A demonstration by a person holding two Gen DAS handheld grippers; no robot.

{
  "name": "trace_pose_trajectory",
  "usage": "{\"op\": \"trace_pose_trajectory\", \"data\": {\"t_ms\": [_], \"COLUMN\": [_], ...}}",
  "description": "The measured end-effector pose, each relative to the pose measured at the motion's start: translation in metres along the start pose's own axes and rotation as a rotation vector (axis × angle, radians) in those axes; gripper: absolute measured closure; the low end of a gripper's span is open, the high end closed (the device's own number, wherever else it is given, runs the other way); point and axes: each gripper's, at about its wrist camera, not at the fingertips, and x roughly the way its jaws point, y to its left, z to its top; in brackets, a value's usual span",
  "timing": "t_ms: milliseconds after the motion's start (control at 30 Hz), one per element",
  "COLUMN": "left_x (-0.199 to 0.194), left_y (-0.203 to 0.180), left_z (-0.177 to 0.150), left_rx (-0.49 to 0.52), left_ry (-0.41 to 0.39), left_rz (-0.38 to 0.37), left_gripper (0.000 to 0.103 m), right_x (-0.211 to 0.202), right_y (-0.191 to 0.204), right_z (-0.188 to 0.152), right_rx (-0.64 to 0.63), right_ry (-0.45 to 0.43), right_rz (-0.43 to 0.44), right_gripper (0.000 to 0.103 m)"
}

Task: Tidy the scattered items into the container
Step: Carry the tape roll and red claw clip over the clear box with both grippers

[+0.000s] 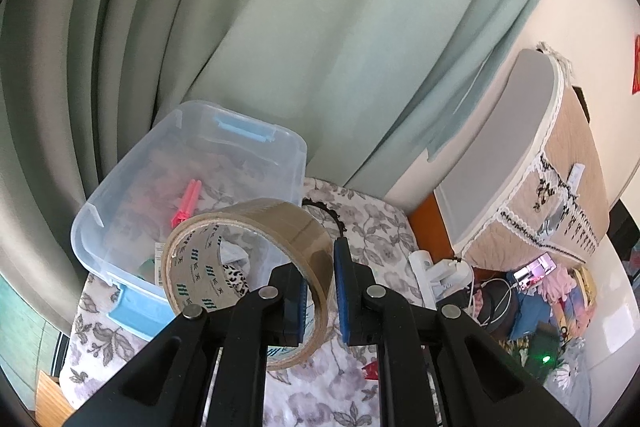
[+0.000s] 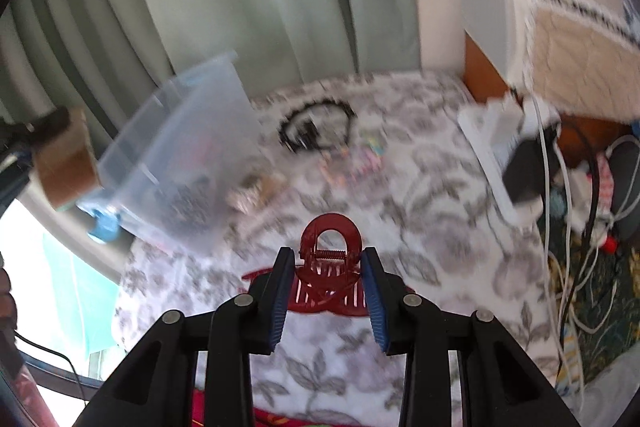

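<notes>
Pinched across its wall by my left gripper, the tape roll hangs near the clear container. Light, stiff, slick. Right gripper clamps the brittle red hair claw at its hinge, over the floral cloth.

The container is clear, glossy plastic with blue plastic latches. The tape roll is glossy brown film on a matt paper core. The hair claw is shiny red plastic with a metal spring.
</notes>
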Motion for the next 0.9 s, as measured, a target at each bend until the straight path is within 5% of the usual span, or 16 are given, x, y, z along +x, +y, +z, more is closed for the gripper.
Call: {"op": "trace_pose_trajectory", "data": {"t_ms": [900], "left_x": [-0.019], "left_y": [0.058], "left_z": [0.021], "left_rx": [-0.067], "left_ry": [-0.072], "left_rz": [0.021], "left_gripper": [0.092], "right_x": [-0.03], "right_y": [0.113], "right_z": [0.075], "right_rx": [-0.18], "right_ry": [-0.141], "right_rz": [0.149], "right_gripper": [0.066]}}
